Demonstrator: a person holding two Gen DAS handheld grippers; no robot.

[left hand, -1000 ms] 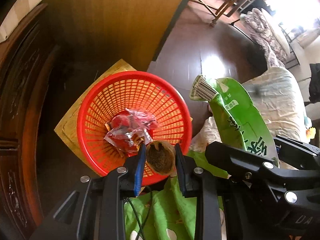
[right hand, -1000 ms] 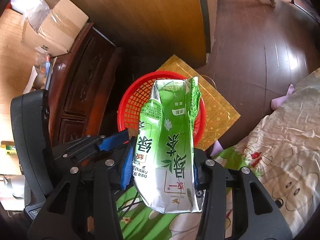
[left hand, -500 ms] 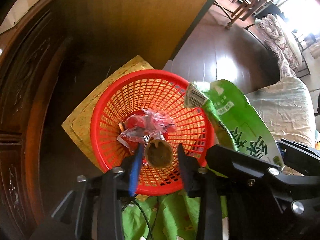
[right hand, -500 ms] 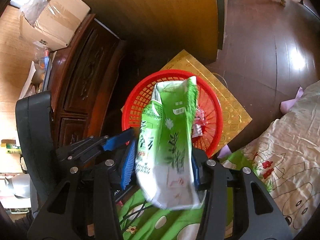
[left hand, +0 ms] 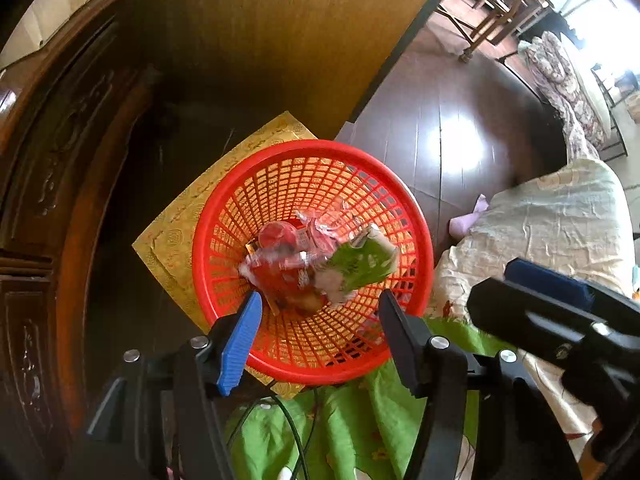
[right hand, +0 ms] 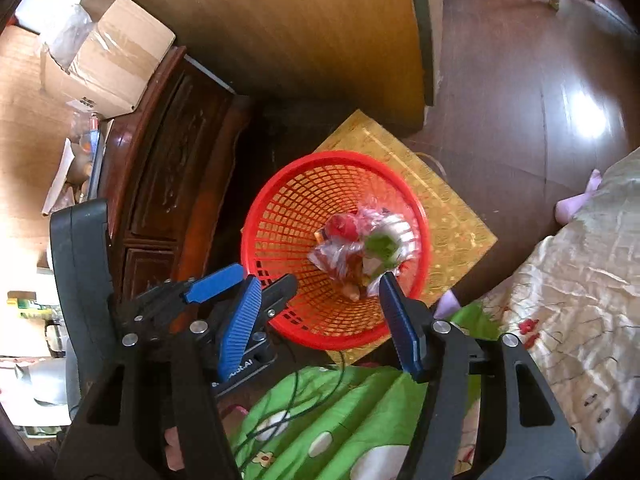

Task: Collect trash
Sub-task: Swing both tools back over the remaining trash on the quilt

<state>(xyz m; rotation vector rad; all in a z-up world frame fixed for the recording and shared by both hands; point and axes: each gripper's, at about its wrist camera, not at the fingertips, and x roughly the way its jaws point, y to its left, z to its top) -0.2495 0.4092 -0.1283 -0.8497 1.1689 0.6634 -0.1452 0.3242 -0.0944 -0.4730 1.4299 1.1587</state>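
Observation:
A red mesh basket (left hand: 224,216) (right hand: 280,208) stands on a gold mat (left hand: 176,236) (right hand: 452,216) on the dark floor. Inside lie red-and-clear plastic wrappers (left hand: 280,264) (right hand: 336,256), a green drink carton (left hand: 360,264) (right hand: 382,246), blurred, and a brown round piece (left hand: 306,300) (right hand: 354,290). My left gripper (left hand: 320,312) hovers over the basket's near rim, jaws opening, nothing between them. My right gripper (right hand: 316,300) hangs beside it, jaws also opening and empty. The right gripper's body shows at the lower right of the left wrist view.
A dark carved wooden cabinet (right hand: 168,184) stands left of the basket, with a cardboard box (right hand: 108,56) on top. A wooden panel (left hand: 280,32) rises behind. A bed with cream quilt (right hand: 568,280) and green sheet (right hand: 332,420) lies near and right. Cables (left hand: 296,432) trail below.
The left gripper opened and the brown round piece dropped into the basket. The right gripper opened and the green carton fell from it into the basket.

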